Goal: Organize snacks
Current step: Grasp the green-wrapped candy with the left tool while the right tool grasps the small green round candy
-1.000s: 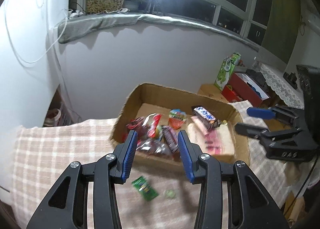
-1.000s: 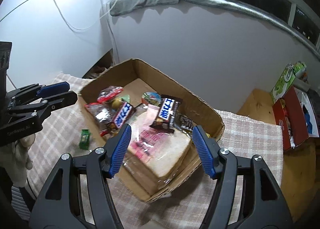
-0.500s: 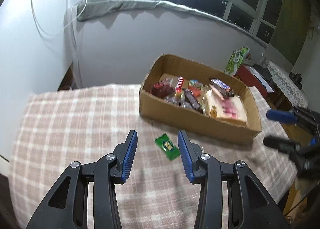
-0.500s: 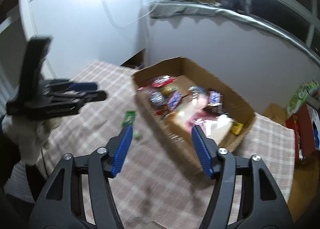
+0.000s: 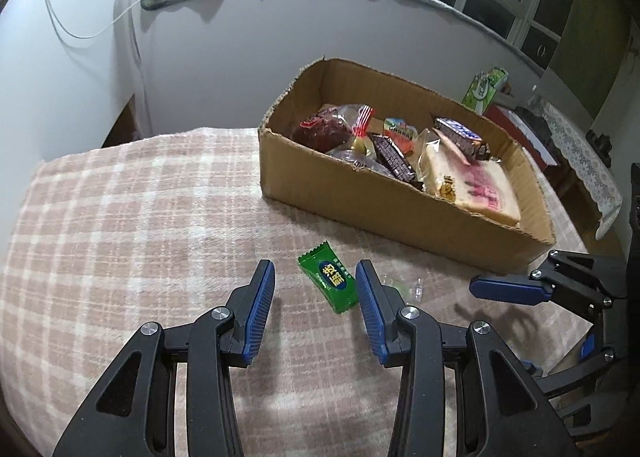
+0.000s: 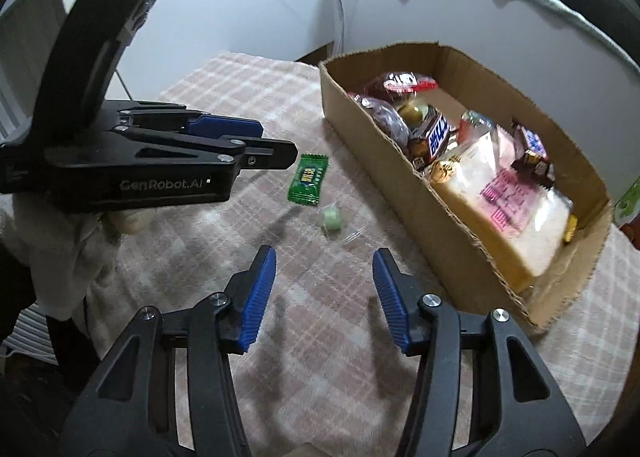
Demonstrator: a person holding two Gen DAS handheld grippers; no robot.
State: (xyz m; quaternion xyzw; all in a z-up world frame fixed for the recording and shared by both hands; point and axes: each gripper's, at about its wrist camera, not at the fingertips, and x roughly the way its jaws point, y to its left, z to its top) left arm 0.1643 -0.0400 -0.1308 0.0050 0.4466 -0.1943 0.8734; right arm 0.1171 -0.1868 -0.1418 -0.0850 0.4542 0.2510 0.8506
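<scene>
Left wrist view: left gripper (image 5: pixel 315 289) hangs over the pink-and-white checked blanket (image 5: pixel 120 197), jaws parted, nothing held. The flat green foil candy packet (image 5: pixel 329 282) lies on the blanket just ahead of the tips, between the lines of the two fingers but nearer the right one. Its long axis runs diagonally, upper-left to lower-right, so it sits skewed to the jaw gap. Just beyond it is the open brown cardboard box (image 5: pixel 400 217), holding dark-red wrapped snacks, chocolate bars and a clear bag of sliced bread (image 5: pixel 472 185). Right gripper (image 5: pixel 508 289) shows at the right edge, low over the blanket.

Right wrist view: right gripper (image 6: pixel 324 289) is empty; its jaws have just been closing but remain parted, nothing between them. A small pale-green sweet in clear wrap (image 6: pixel 332 219) lies ahead of its tips, about centred. The green packet (image 6: pixel 308 179) is further off, right under the left gripper's (image 6: pixel 276 149) tips. The box (image 6: pixel 440 217) stands to the right.

Judgement: left takes the packet, right the sweet; both then go into the box. Left probably needs a roll to square with the packet.
</scene>
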